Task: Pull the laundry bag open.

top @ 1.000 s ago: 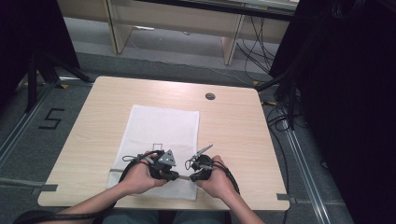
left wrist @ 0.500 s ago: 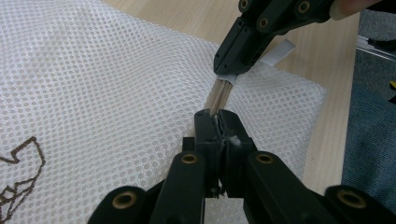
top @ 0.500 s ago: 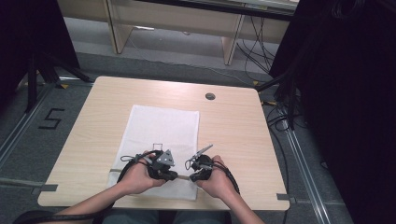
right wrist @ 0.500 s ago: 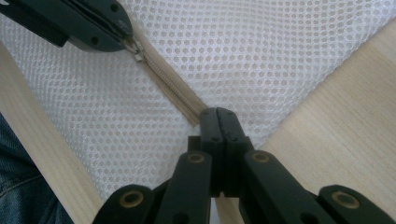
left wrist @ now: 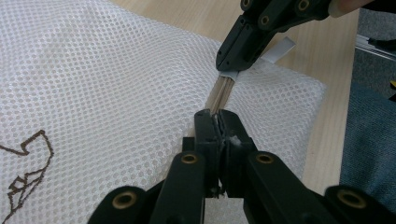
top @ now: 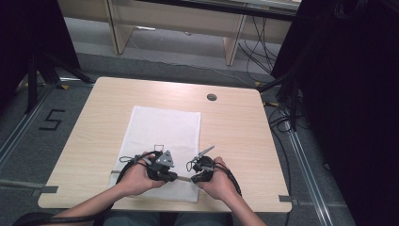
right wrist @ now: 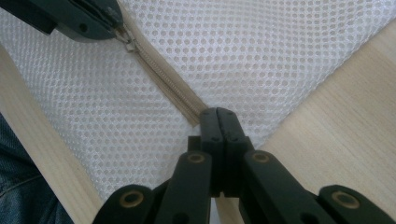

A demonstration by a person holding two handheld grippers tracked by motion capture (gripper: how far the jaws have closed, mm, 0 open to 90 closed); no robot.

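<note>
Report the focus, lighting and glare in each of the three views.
High view: soft, even light on the table, dark right side, hands slightly blurred. Left gripper view: mesh bag sharp, left claw near the lens soft. Right gripper view: zipper crisp, no glare, right claw dark.

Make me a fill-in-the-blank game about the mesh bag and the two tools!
1. The white mesh bag lies on a wooden ____.
2. The left tool is shut on the zipper ____.
3. The right tool pinches the beige zipper at its ____.
Missing words: table; pull; end.
</note>
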